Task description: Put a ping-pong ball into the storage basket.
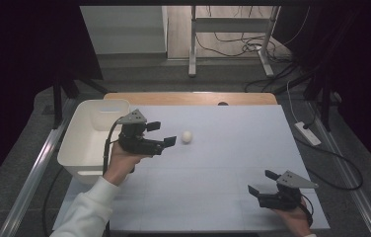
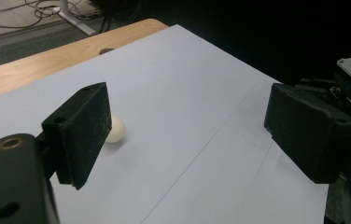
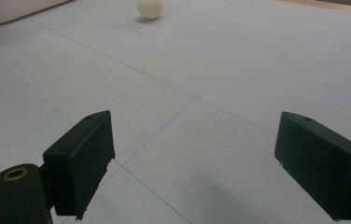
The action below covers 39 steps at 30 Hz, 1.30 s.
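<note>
A small white ball [image 1: 187,137] rests on the pale sheet [image 1: 233,163] covering the table. My left gripper [image 1: 162,134] hovers just left of the ball, open, its jaws pointing toward it with nothing between them. In the left gripper view the ball [image 2: 116,129] peeks out from behind the left jaw, beyond the open left gripper [image 2: 187,130]. Near the front right corner my right gripper [image 1: 261,181] stands open and empty, aimed across the sheet. The right gripper view has the ball [image 3: 150,8] far ahead of the wide-open right gripper [image 3: 197,154].
A white plastic bin [image 1: 82,118] sits at the table's left edge, right behind my left hand; its rim [image 3: 10,9] appears at the top left of the right gripper view. A wooden table edge [image 1: 188,98] runs along the far side. Cables lie on the floor beyond.
</note>
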### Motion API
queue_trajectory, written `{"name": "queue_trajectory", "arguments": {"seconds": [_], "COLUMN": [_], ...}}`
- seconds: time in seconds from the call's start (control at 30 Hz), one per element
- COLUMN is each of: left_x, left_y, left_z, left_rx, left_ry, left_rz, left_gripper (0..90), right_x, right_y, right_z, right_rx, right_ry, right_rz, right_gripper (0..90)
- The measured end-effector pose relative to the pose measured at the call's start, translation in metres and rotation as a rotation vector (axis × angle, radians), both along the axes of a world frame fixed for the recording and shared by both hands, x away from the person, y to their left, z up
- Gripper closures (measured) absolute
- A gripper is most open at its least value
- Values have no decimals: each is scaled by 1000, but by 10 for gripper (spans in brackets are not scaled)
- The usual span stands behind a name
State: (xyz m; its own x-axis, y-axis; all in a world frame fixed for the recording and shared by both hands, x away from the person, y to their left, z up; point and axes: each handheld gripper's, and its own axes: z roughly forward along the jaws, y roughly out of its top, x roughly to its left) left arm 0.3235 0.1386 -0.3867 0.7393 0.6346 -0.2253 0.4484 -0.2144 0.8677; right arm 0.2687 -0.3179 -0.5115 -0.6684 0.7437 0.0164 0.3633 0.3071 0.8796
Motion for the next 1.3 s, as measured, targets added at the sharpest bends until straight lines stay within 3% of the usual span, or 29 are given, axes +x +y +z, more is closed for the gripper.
{"name": "queue_trajectory", "arguments": {"seconds": [1.3], "left_x": [19], "left_y": [-32], "left_z": [-19], "left_rx": [70], "left_ry": [71], "left_rz": [-17], "left_gripper": [159], "right_x": [0], "right_y": [0], "right_z": [0], "right_rx": [1], "right_ry": [-5], "right_rz": [4], "right_gripper": [119]}}
